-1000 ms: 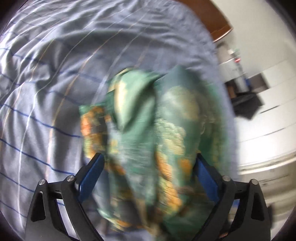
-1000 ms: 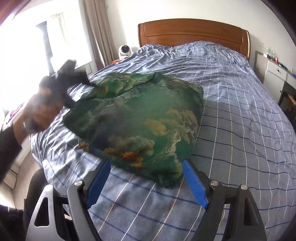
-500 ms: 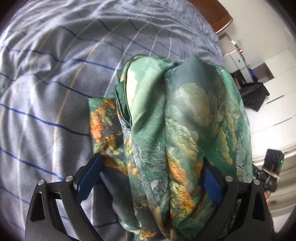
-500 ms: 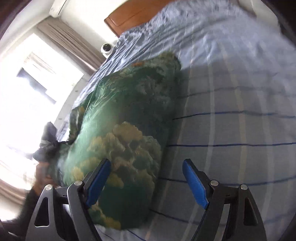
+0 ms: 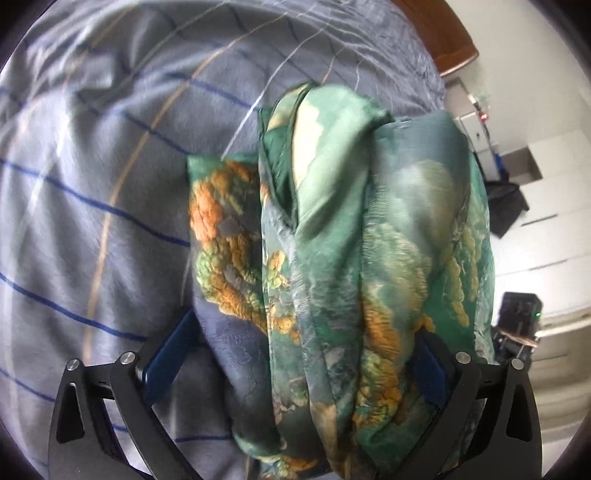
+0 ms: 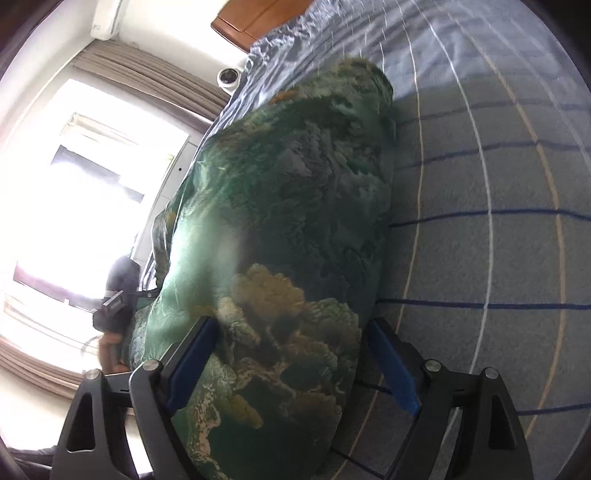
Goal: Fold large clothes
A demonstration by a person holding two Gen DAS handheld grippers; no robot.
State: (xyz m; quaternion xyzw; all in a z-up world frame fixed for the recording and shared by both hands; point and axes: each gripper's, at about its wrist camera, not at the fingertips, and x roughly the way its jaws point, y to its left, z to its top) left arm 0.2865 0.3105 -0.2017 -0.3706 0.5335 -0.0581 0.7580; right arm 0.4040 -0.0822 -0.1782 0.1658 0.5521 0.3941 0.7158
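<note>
One green garment (image 5: 351,258), printed with orange and pale yellow foliage, is seen lying bunched on one bed covered by a blue-grey checked sheet (image 5: 92,184). Two grippers are counted. In the left wrist view the left gripper (image 5: 295,362) is set over the near end of the garment, whose folds fill the space between its two blue pads (image 5: 166,354); the right pad is largely covered by cloth, so it cannot be told whether the jaws are pressing on the fabric or merely standing around it. In the right wrist view the jaws of the right gripper (image 6: 295,365) are spread wide and have just been opening; the garment (image 6: 288,229) lies between them, the left pad against the cloth, the right pad (image 6: 391,369) apart from it over the sheet (image 6: 498,221).

One wooden headboard (image 6: 255,18) is seen at the far end of the bed. One small white camera-like device (image 6: 228,76) stands by one bright window, curtained (image 6: 147,77). No containers are seen. A dark device held in a hand (image 6: 110,350) at the left is blurred against the glare. The garment's near end is cut off by the lower edge in both views.
</note>
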